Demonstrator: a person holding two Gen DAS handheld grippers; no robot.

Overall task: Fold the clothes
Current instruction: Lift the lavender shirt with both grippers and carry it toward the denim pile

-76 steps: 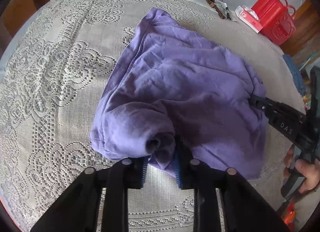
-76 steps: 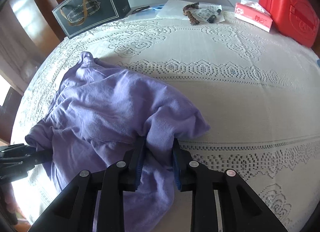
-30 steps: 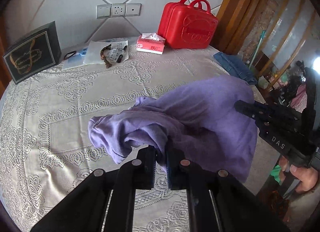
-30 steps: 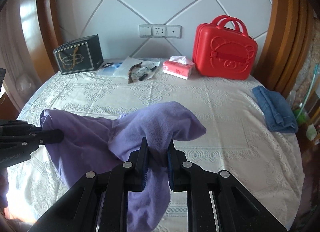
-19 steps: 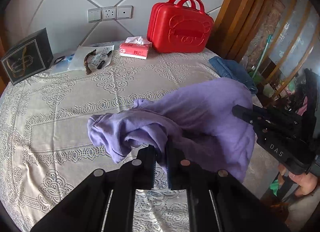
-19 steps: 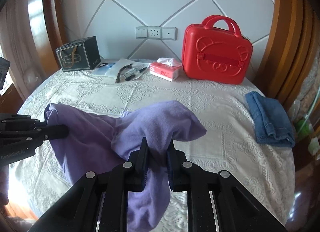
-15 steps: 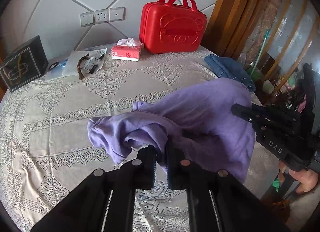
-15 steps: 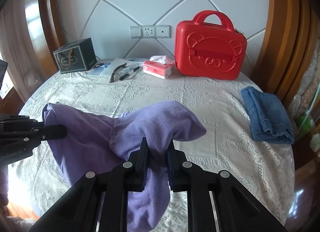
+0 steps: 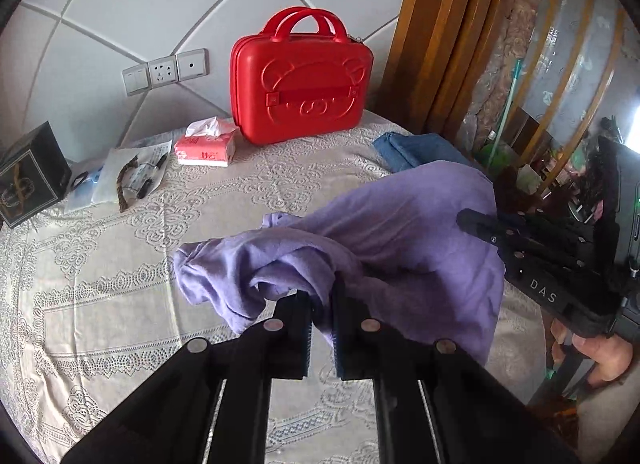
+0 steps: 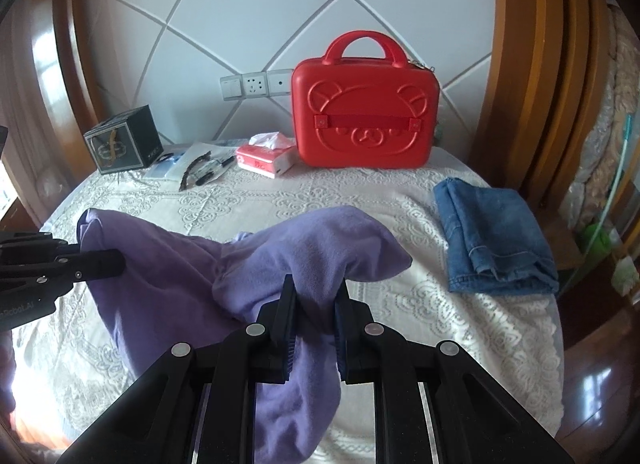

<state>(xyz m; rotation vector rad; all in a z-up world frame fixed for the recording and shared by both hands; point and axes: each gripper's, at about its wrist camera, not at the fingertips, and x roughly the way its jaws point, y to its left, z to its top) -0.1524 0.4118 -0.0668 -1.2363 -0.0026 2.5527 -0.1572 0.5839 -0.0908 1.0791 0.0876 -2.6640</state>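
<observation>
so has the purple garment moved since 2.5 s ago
Yes. The purple garment has been lifted off the lace tablecloth where it lay; now it hangs between the left tool and right tool.

My black fingers (image 10: 287, 304) pinch a lilac garment (image 10: 320, 248); at twelve o'clock a red bear-embossed case (image 10: 364, 120), cream lace tablecloth (image 10: 480, 324) beneath.

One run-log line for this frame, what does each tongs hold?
step: lift for fold | left tongs: shut on purple shirt | right tongs: shut on purple shirt | shirt: raised above table | jeans: folded, right side
</observation>
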